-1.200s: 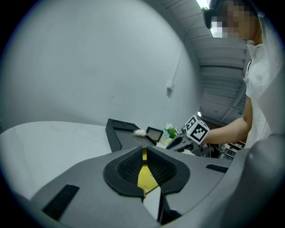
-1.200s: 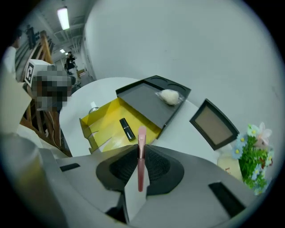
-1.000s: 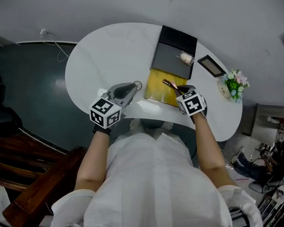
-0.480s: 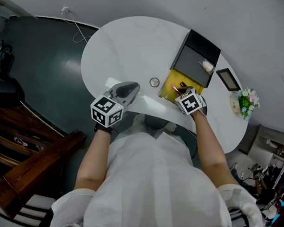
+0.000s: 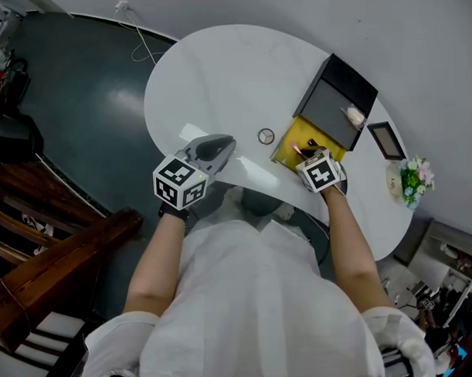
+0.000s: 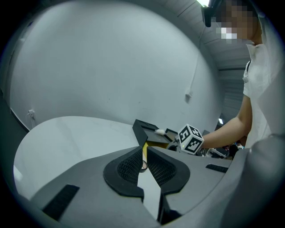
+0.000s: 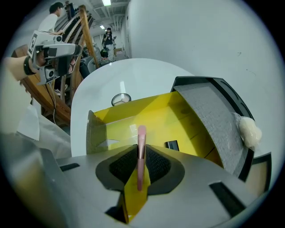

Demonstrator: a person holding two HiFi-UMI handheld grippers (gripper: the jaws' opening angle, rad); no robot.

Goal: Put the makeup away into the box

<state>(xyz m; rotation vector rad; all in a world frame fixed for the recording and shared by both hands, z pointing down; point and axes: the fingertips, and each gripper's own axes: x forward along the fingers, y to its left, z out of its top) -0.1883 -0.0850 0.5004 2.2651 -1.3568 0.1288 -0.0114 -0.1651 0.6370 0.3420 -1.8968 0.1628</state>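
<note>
A staged studio hall, not a home — a white worktop with flowers and a picture frame stands on a dark floor beside wooden stairs, under ceiling strip lights.

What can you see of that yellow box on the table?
The box stands open near the white table's edge. Its inside is bright yellow and smooth, like card, with low walls; a small dark item lies on its floor. The black lid, lined in grey foam-like stuff, is folded back, and a white puff sits on the lining. The right tool, shut on a pink stick, hangs over the box; whether the stick touches it I cannot tell.
</note>
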